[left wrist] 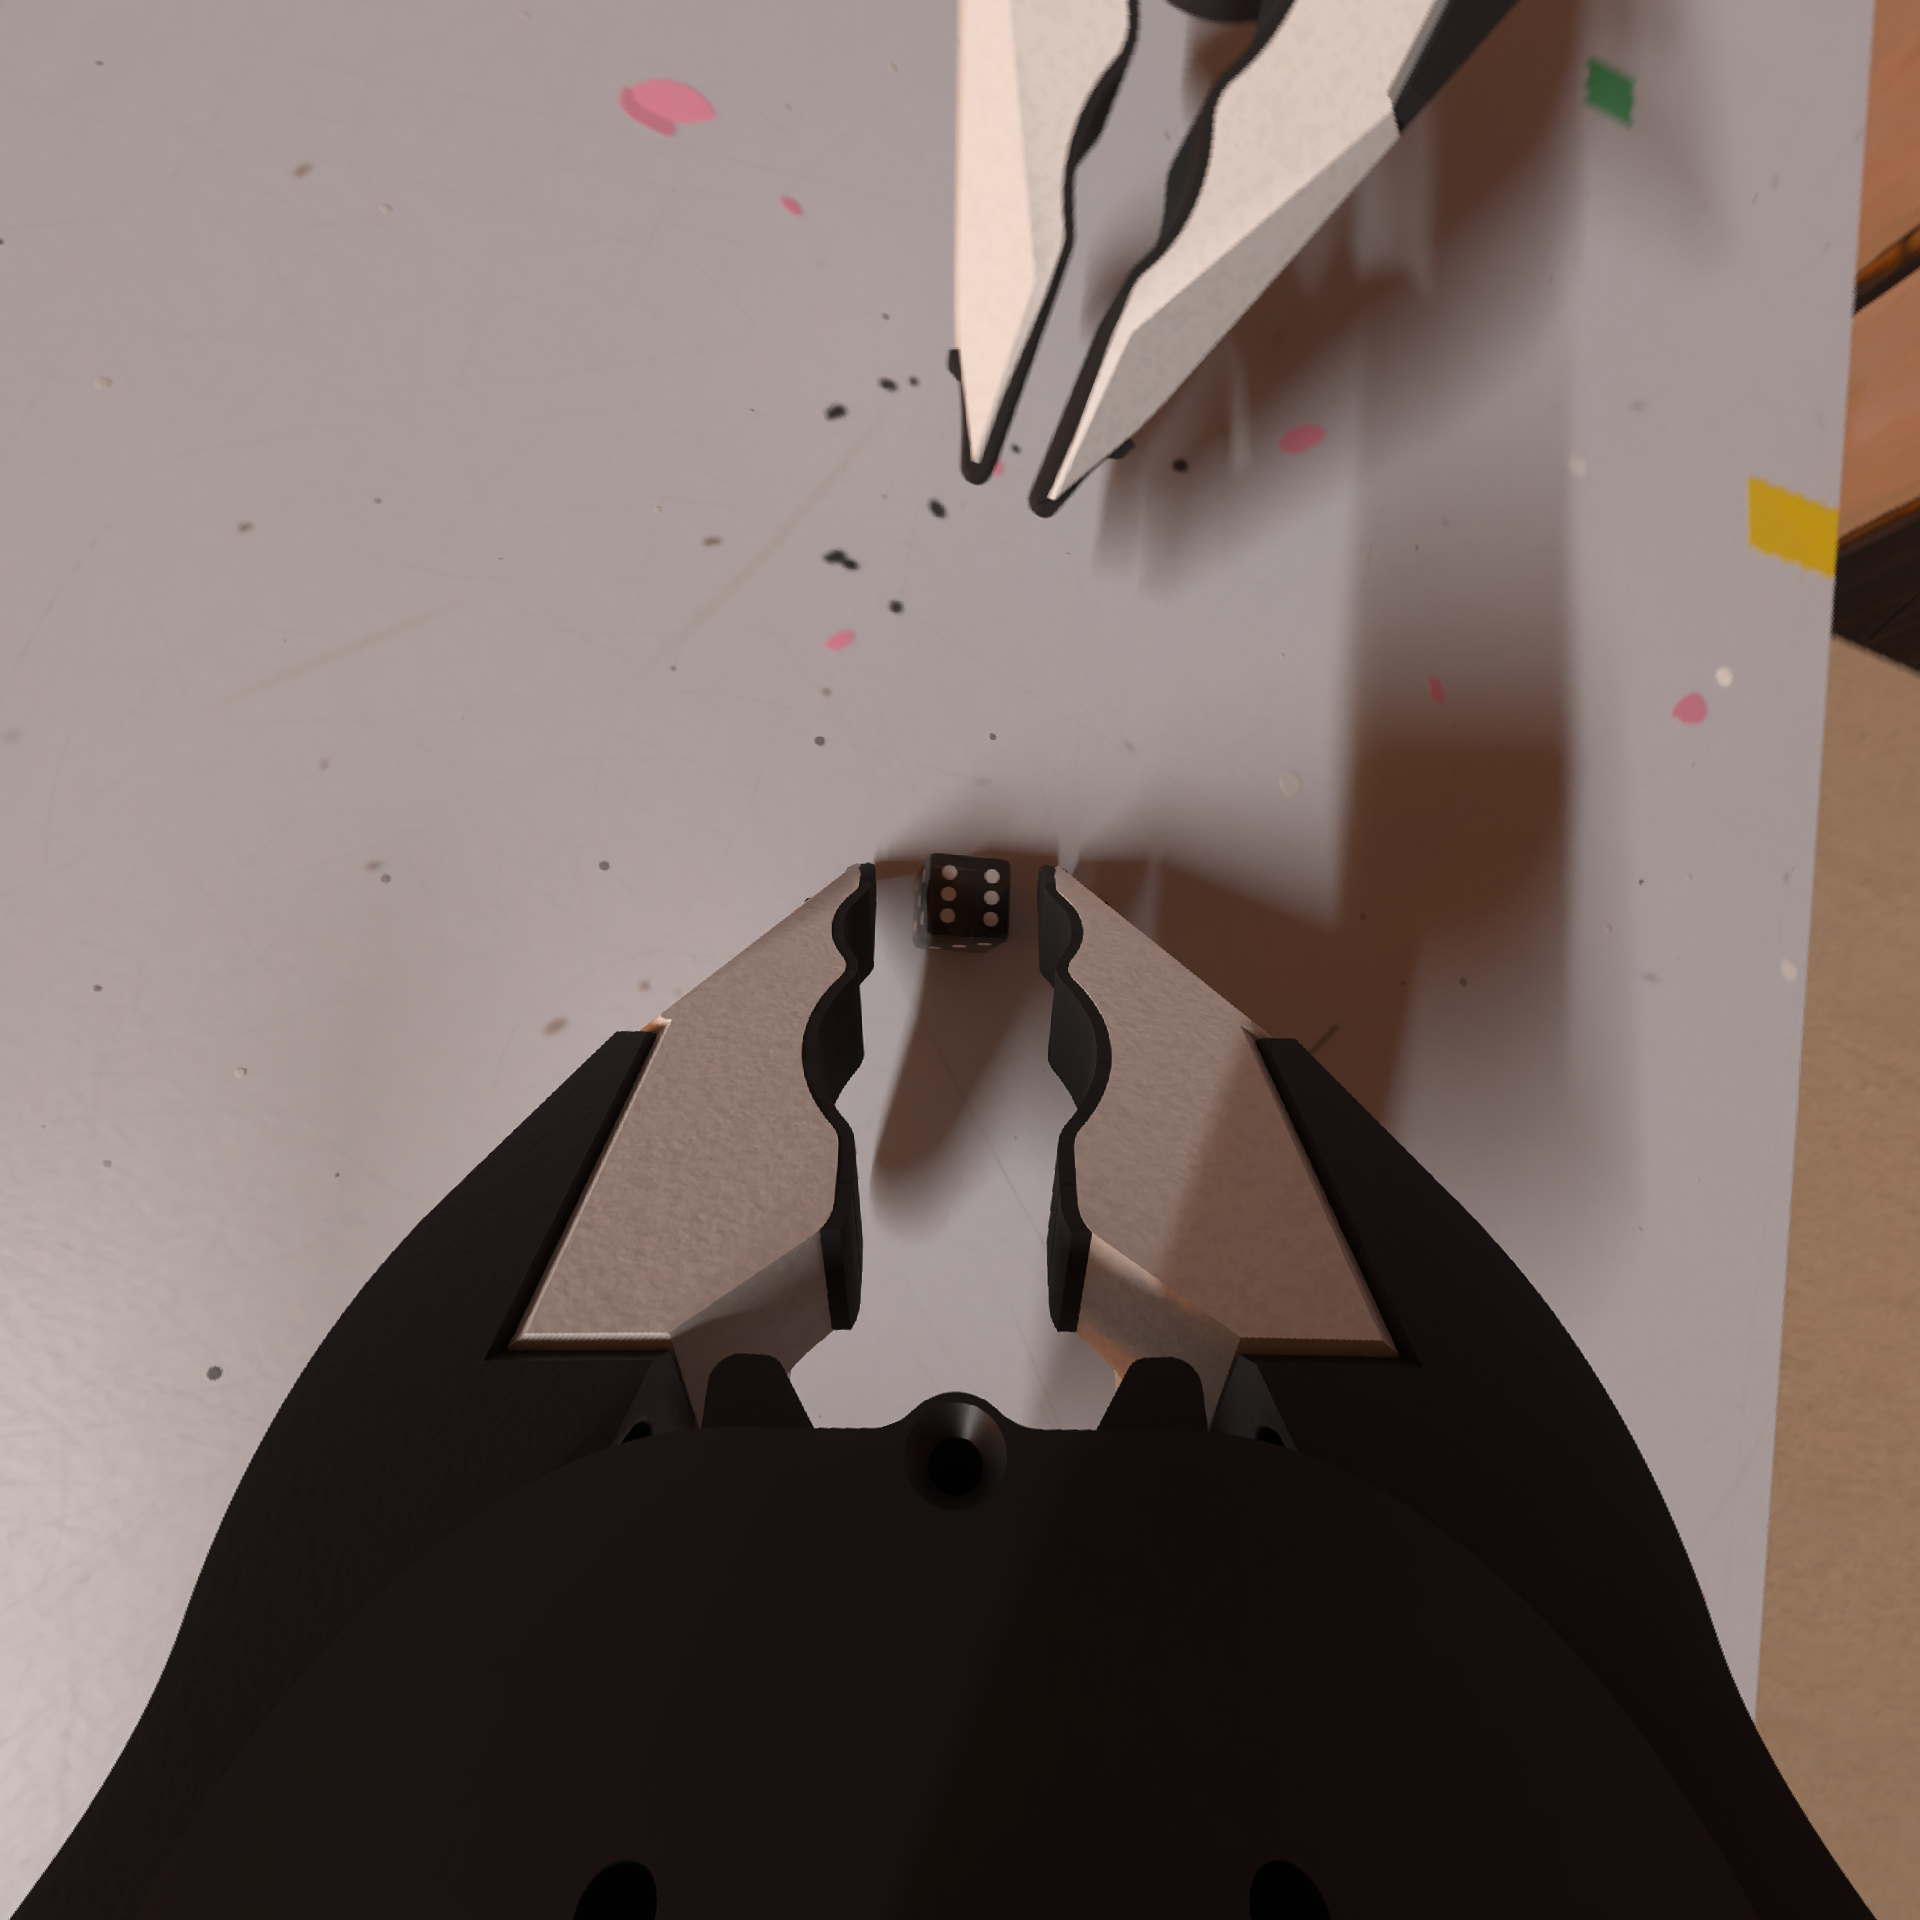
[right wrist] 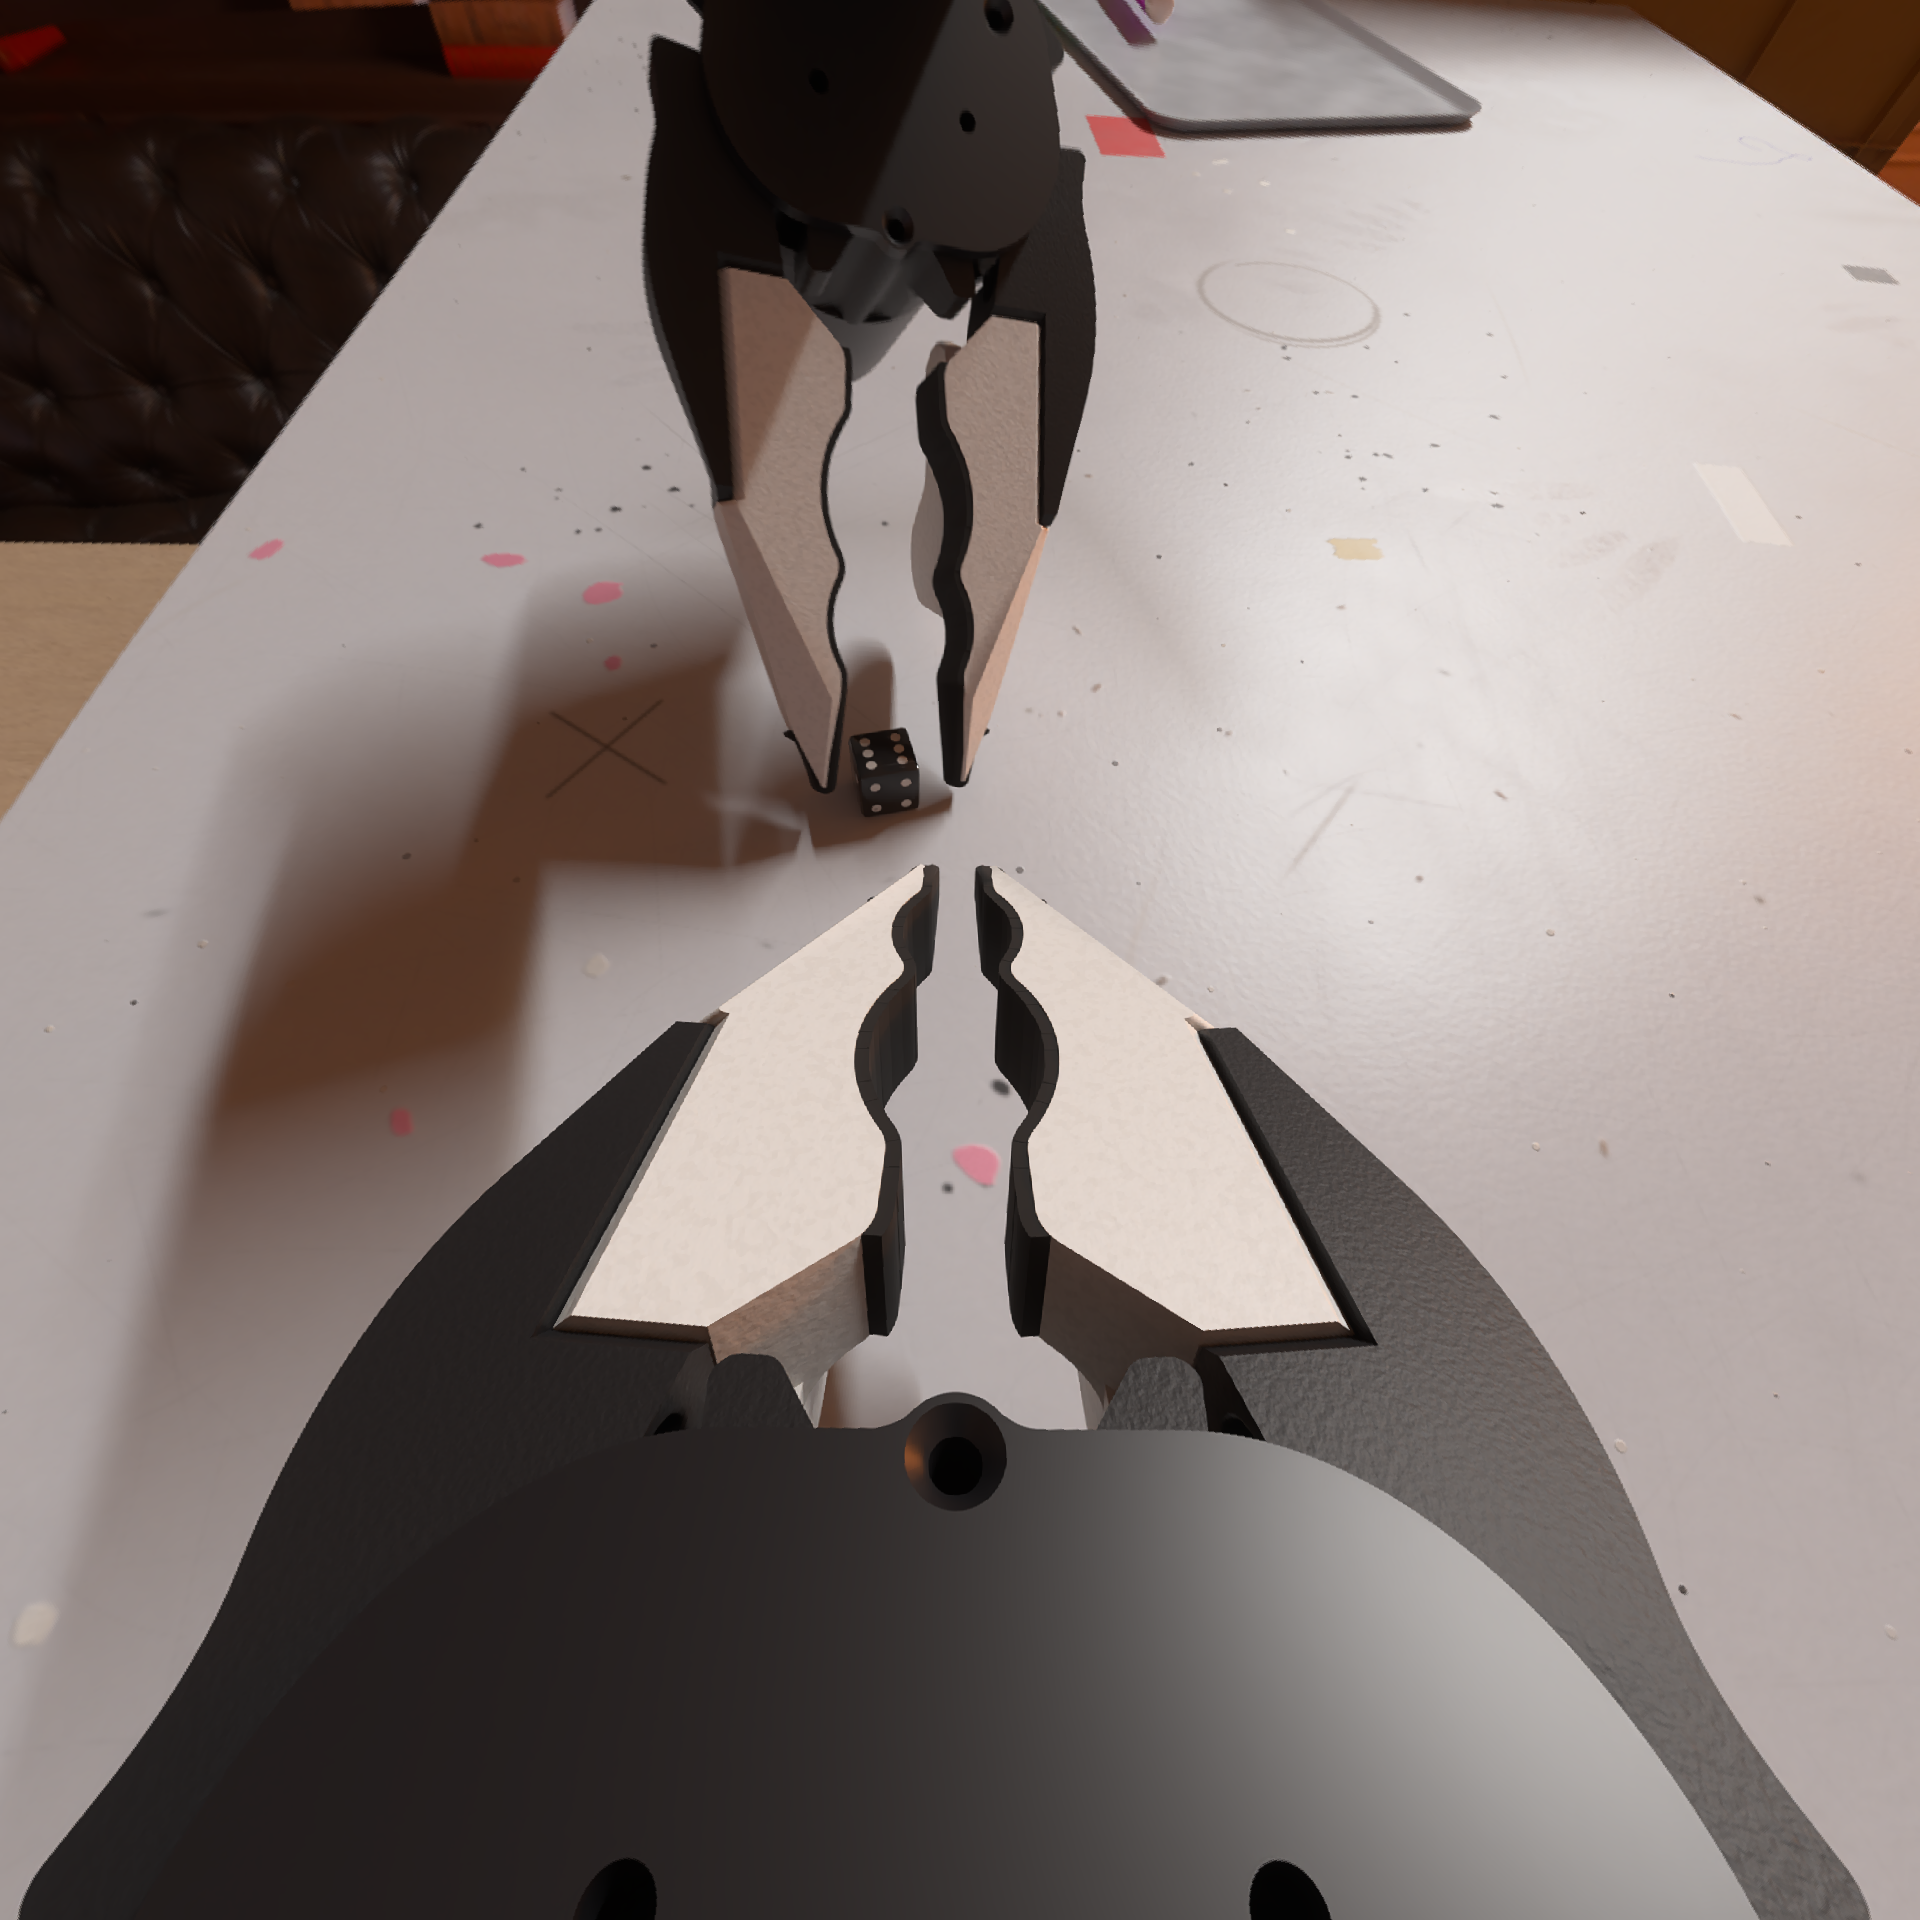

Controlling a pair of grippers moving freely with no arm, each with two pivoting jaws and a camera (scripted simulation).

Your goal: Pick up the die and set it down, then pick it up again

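Note:
A small black die [left wrist: 964, 899] with white pips rests on the white table [left wrist: 416, 623]. My left gripper [left wrist: 958, 883] is open, its fingertips either side of the die with a gap on each side, tips down at the table. In the right wrist view the die [right wrist: 885, 773] sits between the left gripper's [right wrist: 888, 774] fingertips, apart from both. My right gripper [right wrist: 956, 878] is nearly shut with a narrow slit and holds nothing. It hovers a short way from the die. It also shows in the left wrist view [left wrist: 1006, 488], beyond the die.
The table is speckled with pink [left wrist: 667, 106] and black paint spots. Green [left wrist: 1608, 91] and yellow [left wrist: 1791, 525] tape marks lie near its right edge. A grey tray [right wrist: 1278, 73] sits at the far end, a red tape patch [right wrist: 1124, 135] beside it. A dark sofa [right wrist: 187, 312] stands beyond the table's left edge.

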